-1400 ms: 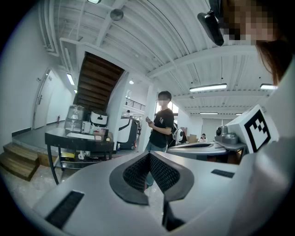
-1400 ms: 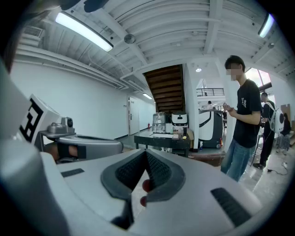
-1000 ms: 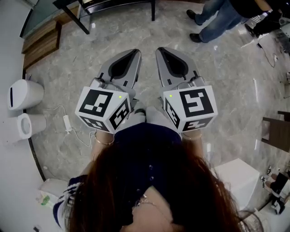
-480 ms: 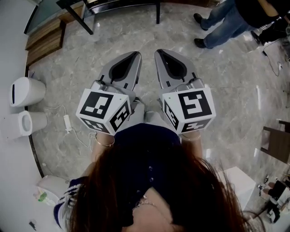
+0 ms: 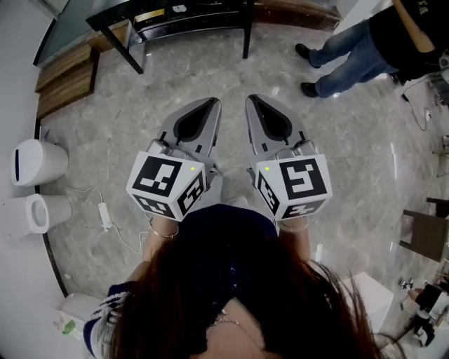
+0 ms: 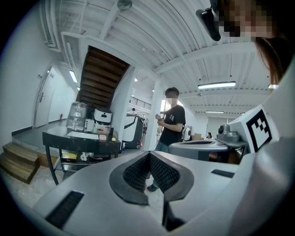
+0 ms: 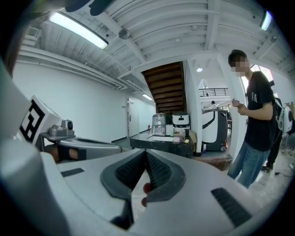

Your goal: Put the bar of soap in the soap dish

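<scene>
Left gripper (image 5: 212,102) and right gripper (image 5: 251,99) both fully closed, holding nothing.

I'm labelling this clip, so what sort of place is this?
Likely an open workshop or lab hall: polished stone floor, a wooden staircase, a black table carrying appliances, strip lights under a bare beamed ceiling.

Head cam: steep down over left hand-held gripper (image 5: 209,104) + right hand-held gripper (image 5: 254,99), floor (image 5: 351,161). Gripper cams: close behind own jaws, approx level. All 3 share black surface (image 5: 112,15), standing person (image 5: 351,49).
</scene>
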The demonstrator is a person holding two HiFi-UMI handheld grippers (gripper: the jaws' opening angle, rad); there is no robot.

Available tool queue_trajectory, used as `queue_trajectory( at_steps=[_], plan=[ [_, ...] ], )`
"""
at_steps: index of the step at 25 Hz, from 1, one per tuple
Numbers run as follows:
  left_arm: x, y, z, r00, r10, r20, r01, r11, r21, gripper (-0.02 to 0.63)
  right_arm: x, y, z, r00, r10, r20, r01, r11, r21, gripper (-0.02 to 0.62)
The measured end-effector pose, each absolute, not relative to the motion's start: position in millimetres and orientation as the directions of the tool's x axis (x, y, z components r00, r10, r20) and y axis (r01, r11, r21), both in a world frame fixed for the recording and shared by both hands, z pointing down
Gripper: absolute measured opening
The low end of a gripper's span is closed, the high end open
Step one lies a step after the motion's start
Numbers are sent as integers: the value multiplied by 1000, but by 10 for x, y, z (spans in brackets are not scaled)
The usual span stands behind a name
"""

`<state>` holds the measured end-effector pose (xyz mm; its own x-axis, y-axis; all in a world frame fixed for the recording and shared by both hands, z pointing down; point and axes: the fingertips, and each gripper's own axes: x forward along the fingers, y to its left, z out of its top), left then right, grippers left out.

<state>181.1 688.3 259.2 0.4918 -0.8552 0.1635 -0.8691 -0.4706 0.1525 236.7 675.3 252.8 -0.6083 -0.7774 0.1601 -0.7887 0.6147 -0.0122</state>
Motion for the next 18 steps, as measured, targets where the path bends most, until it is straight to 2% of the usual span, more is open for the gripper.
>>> queue_trajectory(
  at_steps=[11,18],
  plan=[
    [939,6001,2512,522,-842,136,-849,-496,182,-5,1622,5906,2435,-553,-811,192,-825,565,11,8],
    [744,5614,2606,537,-832,143,-836,-501,223,-5,1440,5524,2496,-536,-814,223,-833,553,16,8]
  ],
)
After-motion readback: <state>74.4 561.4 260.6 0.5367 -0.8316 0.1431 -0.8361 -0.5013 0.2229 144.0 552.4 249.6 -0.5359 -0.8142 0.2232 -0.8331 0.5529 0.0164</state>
